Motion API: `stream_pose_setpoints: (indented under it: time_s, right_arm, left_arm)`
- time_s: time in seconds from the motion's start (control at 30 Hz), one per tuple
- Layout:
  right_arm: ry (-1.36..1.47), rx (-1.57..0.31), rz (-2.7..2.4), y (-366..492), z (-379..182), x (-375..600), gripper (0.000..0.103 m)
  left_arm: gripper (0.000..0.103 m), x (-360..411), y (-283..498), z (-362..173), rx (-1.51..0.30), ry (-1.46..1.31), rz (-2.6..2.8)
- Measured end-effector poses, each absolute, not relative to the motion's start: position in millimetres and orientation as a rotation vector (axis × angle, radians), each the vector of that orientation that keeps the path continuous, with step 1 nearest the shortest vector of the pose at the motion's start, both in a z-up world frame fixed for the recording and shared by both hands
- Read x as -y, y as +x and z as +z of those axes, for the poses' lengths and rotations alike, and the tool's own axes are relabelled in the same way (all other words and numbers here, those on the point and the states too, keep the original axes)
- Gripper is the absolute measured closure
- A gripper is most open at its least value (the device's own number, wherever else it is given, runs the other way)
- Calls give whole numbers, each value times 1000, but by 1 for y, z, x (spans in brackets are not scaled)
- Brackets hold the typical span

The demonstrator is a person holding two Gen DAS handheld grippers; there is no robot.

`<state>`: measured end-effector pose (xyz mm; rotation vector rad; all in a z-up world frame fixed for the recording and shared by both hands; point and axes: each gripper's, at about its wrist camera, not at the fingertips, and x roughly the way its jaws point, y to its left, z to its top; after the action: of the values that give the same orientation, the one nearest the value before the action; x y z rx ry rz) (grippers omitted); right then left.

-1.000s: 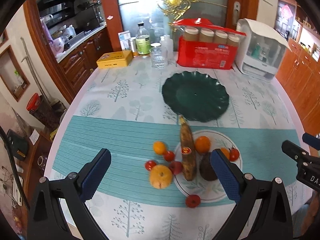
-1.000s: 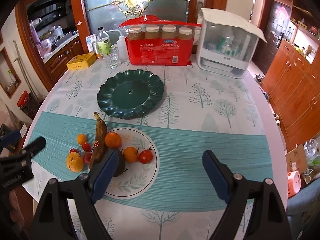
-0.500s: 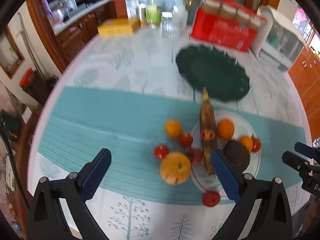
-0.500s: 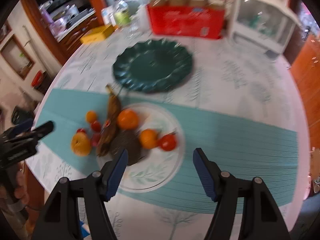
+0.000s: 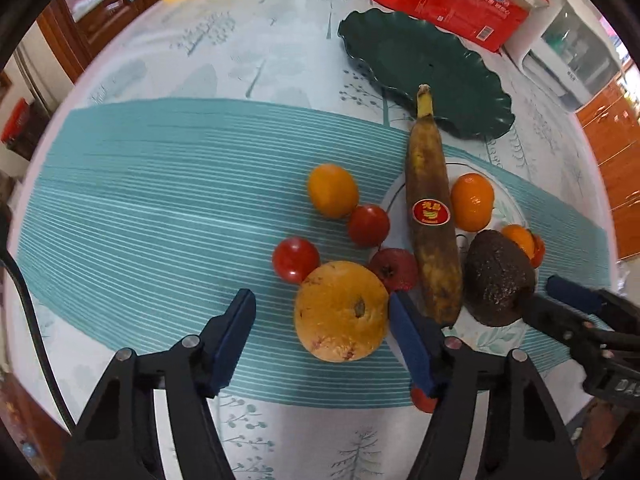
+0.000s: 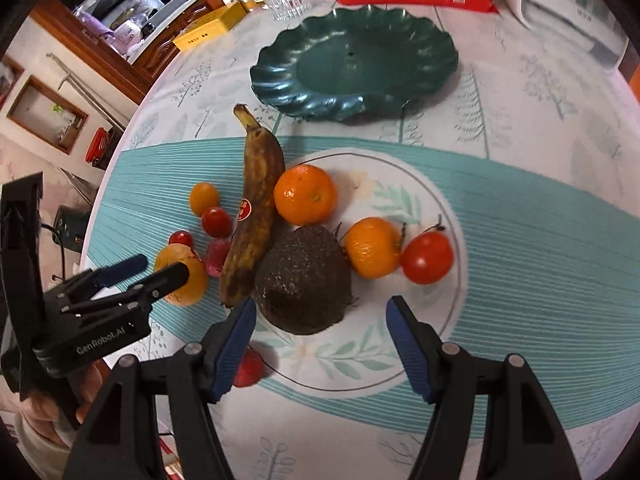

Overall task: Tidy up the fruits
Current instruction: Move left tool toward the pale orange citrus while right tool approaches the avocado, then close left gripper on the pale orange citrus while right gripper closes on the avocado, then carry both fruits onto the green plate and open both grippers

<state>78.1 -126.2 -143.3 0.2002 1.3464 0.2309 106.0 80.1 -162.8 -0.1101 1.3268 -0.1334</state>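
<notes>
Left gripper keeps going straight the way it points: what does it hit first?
Most likely the large blotchy yellow-orange fruit on the teal striped mat. It sits between the closing fingers of the left gripper, nearer the right finger; contact not confirmed, depth unclear.

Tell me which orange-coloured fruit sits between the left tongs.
The big blemished orange on the teal runner, the largest of them. The closing left tongs straddle it; the smaller ones lie farther off.
</notes>
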Motion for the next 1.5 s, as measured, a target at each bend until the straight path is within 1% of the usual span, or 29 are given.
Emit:
stream_pose_setpoints:
  time_s: [0.03, 0.1, 0.2, 0.4, 0.53, 0.77, 0.87, 1.03, 1.2, 1.33, 1.5]
  right_arm:
    - [205, -1353, 227, 79, -146, 125, 35]
    - [222, -1365, 230, 81, -150, 125, 35]
    - [261, -1382, 230, 84, -156, 126, 36]
    - [339, -1397, 235, 89, -165, 128, 38]
    - [372, -1411, 246, 91, -170, 126, 41]
    - [316, -1398, 243, 85, -165, 121, 43]
    - [310, -1392, 252, 80, -161, 121, 44]
    - [302, -1372, 284, 73, -143, 124, 45]
    - [279, -1309, 312, 69, -112, 131, 46]
    - [260, -1216, 320, 78, -78, 140, 46]
    - [216, -1085, 303, 106, -39, 151, 46]
  left_arm:
    - [40, -81, 108, -164, -1332, -129, -143]
    - [48, -81, 110, -166, -1337, -154, -173]
    - [53, -78, 111, -167, -1342, -147, -202]
    - [52, -75, 113, -171, -1364, -143, -234]
    - [52, -79, 116, -180, -1395, -169, -235]
    - [54, -79, 114, -189, -1414, -194, -216]
    - [54, -78, 110, -185, -1396, -156, -182]
    - [55, -75, 102, -157, -1341, -113, -175]
    - [55, -54, 106, -110, -1224, -10, -176]
    - [55, -34, 118, -75, -1123, 48, -199]
    - [55, -19, 136, -48, -1038, 93, -204]
